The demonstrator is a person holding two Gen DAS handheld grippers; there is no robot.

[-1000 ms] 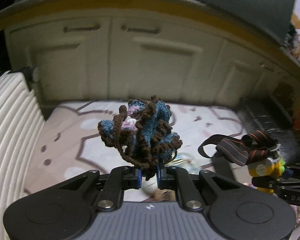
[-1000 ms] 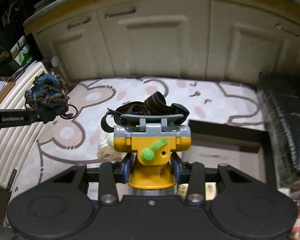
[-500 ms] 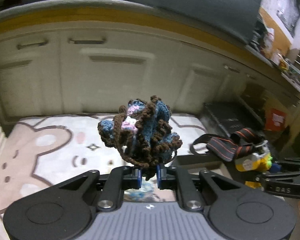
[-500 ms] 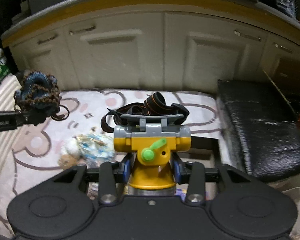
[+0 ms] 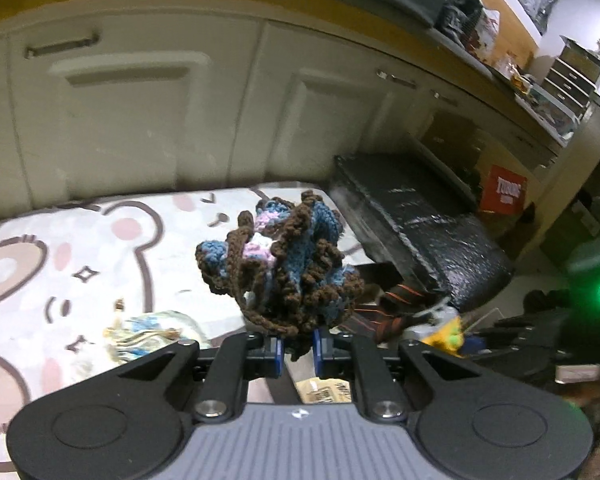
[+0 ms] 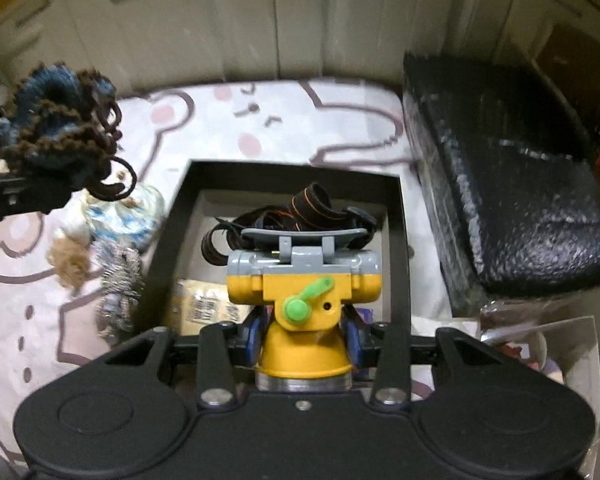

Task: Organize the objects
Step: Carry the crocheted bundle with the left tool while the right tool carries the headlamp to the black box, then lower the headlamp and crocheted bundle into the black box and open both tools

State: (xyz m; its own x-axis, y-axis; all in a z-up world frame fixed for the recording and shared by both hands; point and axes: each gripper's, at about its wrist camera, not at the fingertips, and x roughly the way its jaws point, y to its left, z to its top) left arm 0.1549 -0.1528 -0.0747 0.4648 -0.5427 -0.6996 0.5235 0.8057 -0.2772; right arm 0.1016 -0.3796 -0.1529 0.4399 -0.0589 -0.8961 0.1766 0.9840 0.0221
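— What's under you?
— A bear-print mat [image 6: 284, 120] before cream cabinets [image 5: 140, 112]; my right claw [image 6: 302, 334] clamps the yellow headlamp [image 6: 304, 300] above the black box [image 6: 396, 240], my left claw [image 5: 296, 350] pinches the crochet bundle [image 5: 276, 272]

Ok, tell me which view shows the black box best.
The right wrist view: it looks down into the black box, showing its rim and inside. In the left wrist view only slivers show, mostly hidden behind the crochet bundle and hand-held gripper.
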